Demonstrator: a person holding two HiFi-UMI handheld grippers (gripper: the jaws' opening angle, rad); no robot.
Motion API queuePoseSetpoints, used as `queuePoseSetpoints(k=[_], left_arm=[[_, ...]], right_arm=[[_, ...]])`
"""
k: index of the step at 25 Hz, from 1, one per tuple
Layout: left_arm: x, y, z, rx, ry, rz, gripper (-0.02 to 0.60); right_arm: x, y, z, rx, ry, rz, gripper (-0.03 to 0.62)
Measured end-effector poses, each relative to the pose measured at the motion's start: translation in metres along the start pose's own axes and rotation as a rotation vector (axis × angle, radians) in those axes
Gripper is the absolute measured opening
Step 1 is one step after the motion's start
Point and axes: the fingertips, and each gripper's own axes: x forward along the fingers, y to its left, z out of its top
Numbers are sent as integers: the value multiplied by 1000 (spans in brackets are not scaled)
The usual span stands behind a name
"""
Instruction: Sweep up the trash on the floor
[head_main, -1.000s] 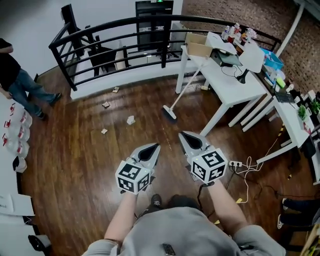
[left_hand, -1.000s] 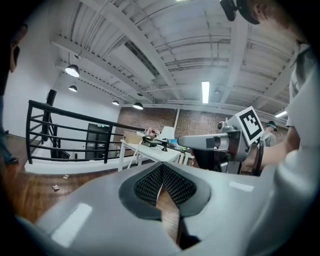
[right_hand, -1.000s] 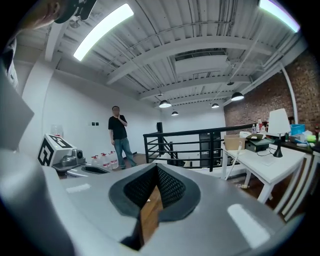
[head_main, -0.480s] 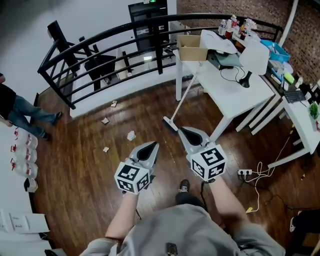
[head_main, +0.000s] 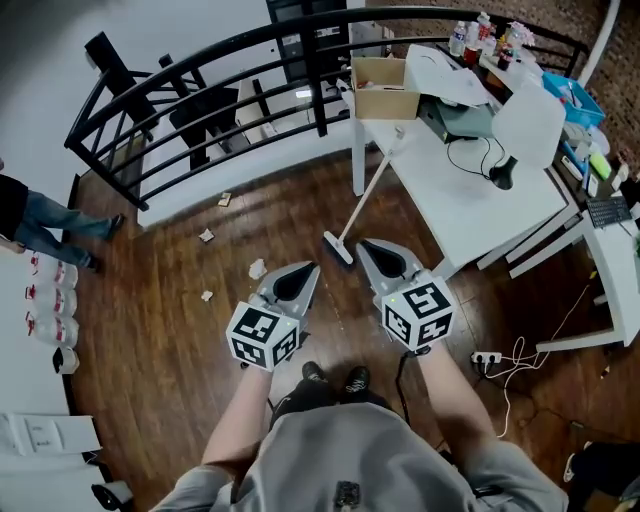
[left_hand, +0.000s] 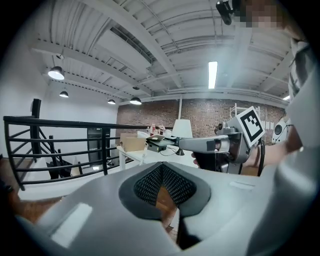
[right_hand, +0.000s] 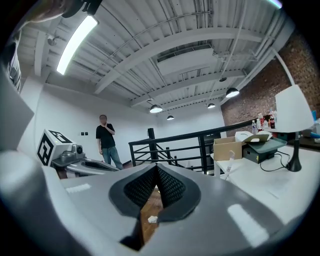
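Floor: dark wooden boards (head_main: 150, 340), bounded on the far side by a curved black railing (head_main: 200, 65).
Landmark: a broom (head_main: 368, 195) stands with its head on the boards and its long handle leaning up against the corner of a white desk (head_main: 470, 205).
Trash: a crumpled paper scrap (head_main: 257, 268) lies left of the broom head, near it. Three smaller scraps (head_main: 206, 236) lie further left of the broom, well apart from it, the farthest close under the railing.
Left gripper (head_main: 308, 268): held left of the broom head, pointing roughly level, its tip over the boards between the crumpled paper scrap and the broom. Its jaws are pressed together with nothing between them.
Right gripper (head_main: 365, 246): just right of the broom head in the head view; contact cannot be told. Its jaws are closed and empty.
Desk load: a cardboard box (head_main: 385, 92) sits at the corner where the broom's handle rests, and a white lamp (head_main: 530, 125) stands further right of the broom.
Cable side: a power strip (head_main: 487, 357) lies on the boards right of the broom.
Bystander: a person (head_main: 40, 215) stands far left of the broom.
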Motion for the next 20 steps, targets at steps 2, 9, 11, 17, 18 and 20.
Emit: queuePoseSetpoints(k=[2, 9, 11, 17, 18, 20], left_arm=[[18, 10, 1, -8, 3, -10, 5], [97, 72, -1, -45, 0, -43, 5], [118, 97, 1, -59, 0, -40, 5], [178, 151, 11, -127, 3, -87, 5], [186, 160, 10, -133, 12, -90, 5], [200, 174, 9, -145, 28, -93, 5]], right_arm=[[14, -16, 1, 4, 4, -8, 0], [77, -84, 0, -30, 61, -72, 0], [95, -106, 4, -48, 84, -100, 0], [150, -170, 17, -80, 150, -195, 0], [158, -179, 19, -87, 154, -210, 0], [171, -195, 19, -87, 163, -234, 0]])
